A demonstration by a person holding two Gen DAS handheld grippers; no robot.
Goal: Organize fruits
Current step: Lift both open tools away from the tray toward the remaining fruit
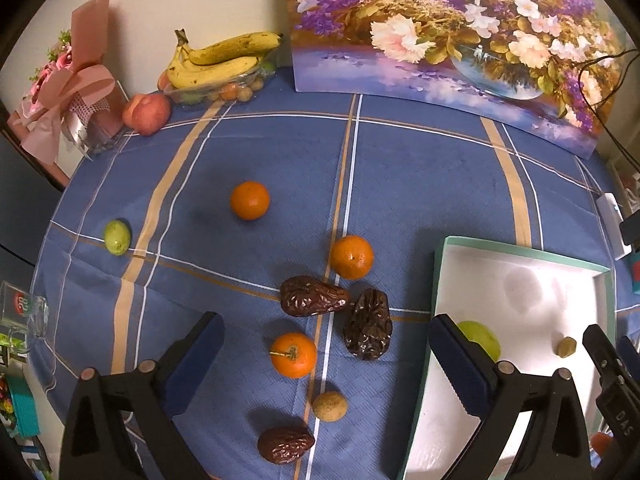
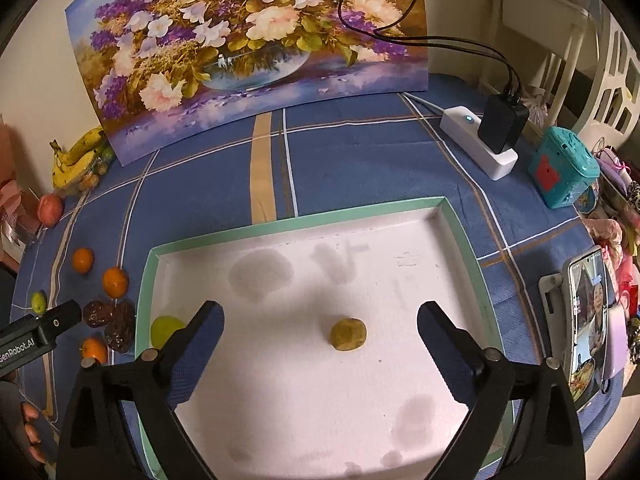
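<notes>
Left gripper [image 1: 326,350]: jaws spread wide over the blue checked tablecloth [image 1: 420,168], nothing between the pads; an orange [image 1: 293,355], a small tan round fruit [image 1: 329,406] and a dark wrinkled date [image 1: 285,445] lie in the gap below it.
Right gripper [image 2: 320,330]: jaws spread wide above the white tray [image 2: 460,216], pinching nothing; a small tan-brown fruit [image 2: 348,334] lies loose on the tray floor between the fingers.
Fruit in the tray: that brown fruit, plus a green fruit [image 2: 166,330] at the tray's left edge, half hidden behind the right gripper's left finger; in the left wrist view the left gripper's right finger covers part of the same green fruit.
Fruit on the cloth: two more oranges [image 1: 250,200] [image 1: 351,257], two dates touching each other [image 1: 312,296] [image 1: 368,325], and a small green fruit [image 1: 117,237] well apart at the left.
Back of table: bananas [image 1: 224,60] on a clear dish whose small fruits are hard to make out; a peach [image 1: 146,113] beside it; a flower painting [image 1: 440,32] leaning on the wall.
Cut off: tray's near end runs out of frame in both views; a glass object [image 1: 24,314] at the left edge is only partly seen.
Right edge: a phone [image 2: 586,320] on a stand, a teal toy [image 2: 562,164], a white power strip [image 2: 476,142] with a black charger.
Person: fingertips [image 2: 30,426] show at the lower left, the hand itself hidden.
</notes>
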